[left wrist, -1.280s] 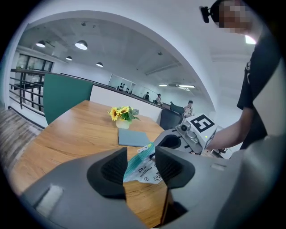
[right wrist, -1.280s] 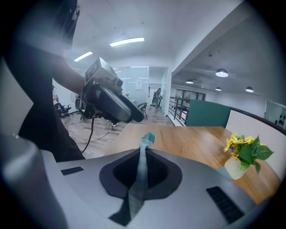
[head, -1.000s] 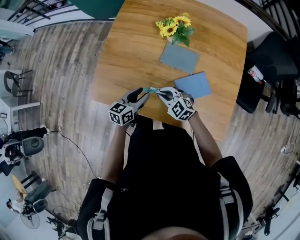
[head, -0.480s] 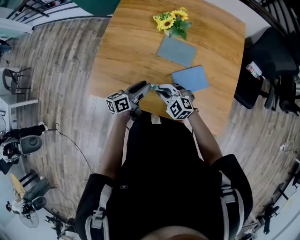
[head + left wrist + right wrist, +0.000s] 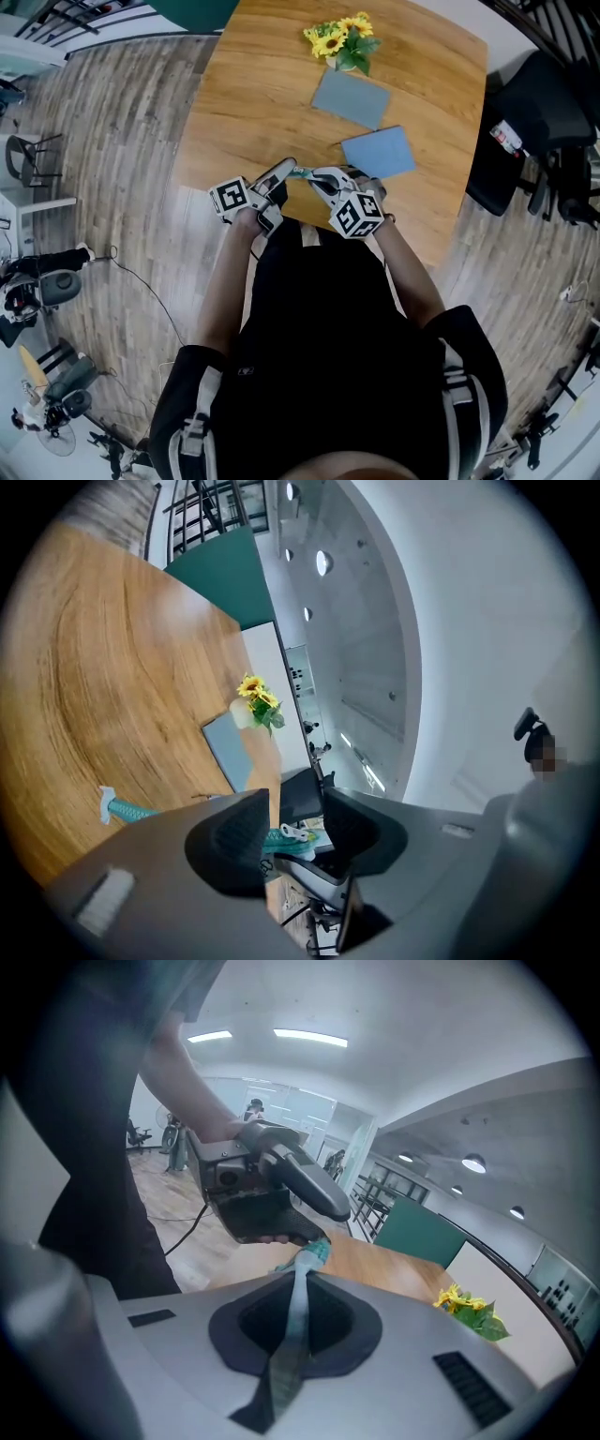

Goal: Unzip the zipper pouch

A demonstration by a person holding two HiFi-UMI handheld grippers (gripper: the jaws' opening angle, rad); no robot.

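Pouch (image 5: 302,174): thin teal thing held in the air over the near edge of the desk (image 5: 253,84), strung between the two claws, not lying on the wood.

Right claw (image 5: 317,178): jaws fully together, pinching one end of the pouch. In the right gripper view the fabric runs edge-on out of the pads toward the other claw.

Left claw (image 5: 284,169): jaws stand partly apart. The far end of the pouch, with a small white tab (image 5: 295,834) that looks like the zipper pull, sits in the gap. It lies against one jaw, daylight on the other side, so probably not clamped.

Progress: looks early. One end secured, no open mouth visible, zipper line itself too small to read. Left to do: close on the tab and draw it along the pouch.

Farther out on the desk: two flat blue-grey mats (image 5: 350,98), and yellow flowers (image 5: 339,39) at the far edge.
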